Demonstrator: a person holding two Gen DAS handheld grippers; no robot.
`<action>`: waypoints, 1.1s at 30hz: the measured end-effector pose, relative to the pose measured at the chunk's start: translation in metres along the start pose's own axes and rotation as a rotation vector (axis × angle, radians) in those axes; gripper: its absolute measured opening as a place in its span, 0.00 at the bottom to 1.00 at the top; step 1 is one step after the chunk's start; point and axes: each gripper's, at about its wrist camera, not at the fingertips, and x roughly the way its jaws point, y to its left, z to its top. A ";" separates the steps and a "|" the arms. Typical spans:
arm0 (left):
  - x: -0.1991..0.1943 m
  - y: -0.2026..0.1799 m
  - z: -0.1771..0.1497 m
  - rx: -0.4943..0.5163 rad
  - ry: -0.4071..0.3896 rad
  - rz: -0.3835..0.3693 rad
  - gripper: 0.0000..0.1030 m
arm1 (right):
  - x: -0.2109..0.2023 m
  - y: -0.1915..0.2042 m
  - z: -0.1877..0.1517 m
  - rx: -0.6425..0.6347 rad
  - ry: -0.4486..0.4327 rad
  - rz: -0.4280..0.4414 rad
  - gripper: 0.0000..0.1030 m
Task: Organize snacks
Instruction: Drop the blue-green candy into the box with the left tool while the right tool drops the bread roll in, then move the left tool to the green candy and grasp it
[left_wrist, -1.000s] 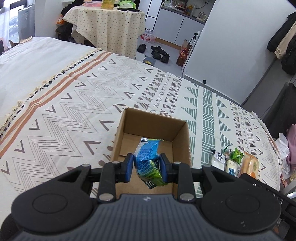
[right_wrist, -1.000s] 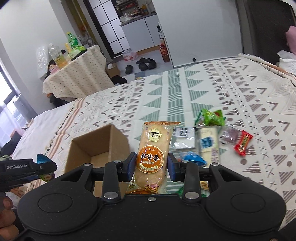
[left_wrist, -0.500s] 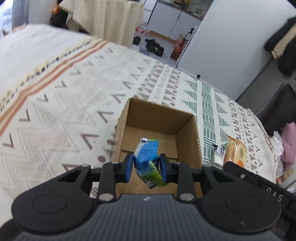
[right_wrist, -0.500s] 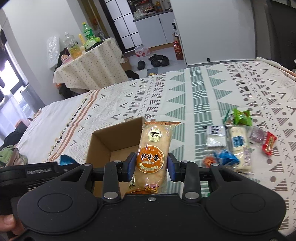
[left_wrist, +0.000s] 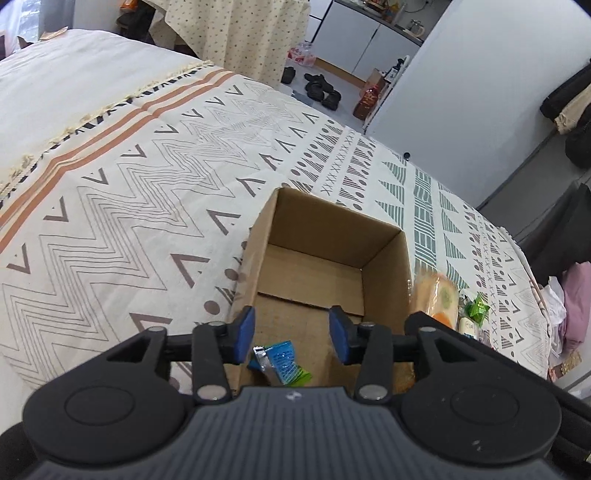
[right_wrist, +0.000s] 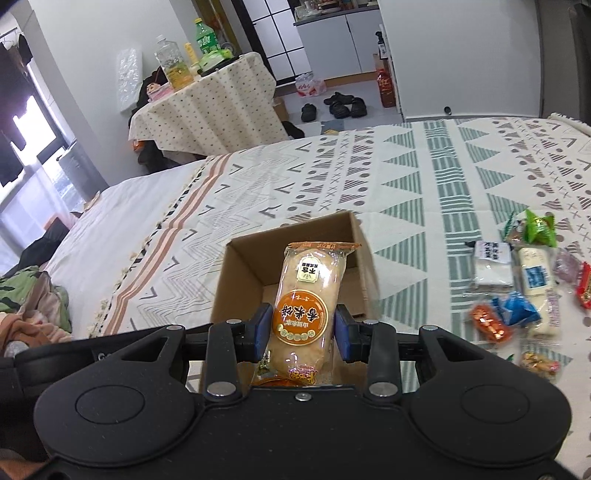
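Dropped blue packet (left_wrist: 282, 360) into box (left_wrist: 388, 280); left gripper (left_wrist: 291, 330) now wide apart. Right gripper (right_wrist: 303, 328) clamps rice cracker (right_wrist: 308, 302) over box; snack pile (right_wrist: 524, 291) near bed's right edge.

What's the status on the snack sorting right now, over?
Left hand-held gripper open, blue snack packet lying in cardboard box. Right hand-held gripper shut on rice cracker pack, over box. Nothing blocking.

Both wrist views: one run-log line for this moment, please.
left gripper: open above brown cardboard box | blue-green snack packet: in box | right gripper: holding orange-labelled rice cracker pack over box
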 end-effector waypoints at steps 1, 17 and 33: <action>0.000 0.000 0.000 0.002 -0.003 0.004 0.47 | 0.000 -0.001 0.000 0.006 0.000 -0.002 0.38; -0.008 -0.021 -0.007 0.081 -0.017 0.052 0.77 | -0.045 -0.058 -0.014 0.107 -0.073 -0.091 0.88; -0.025 -0.077 -0.032 0.203 -0.070 0.049 0.86 | -0.089 -0.132 -0.028 0.182 -0.142 -0.108 1.00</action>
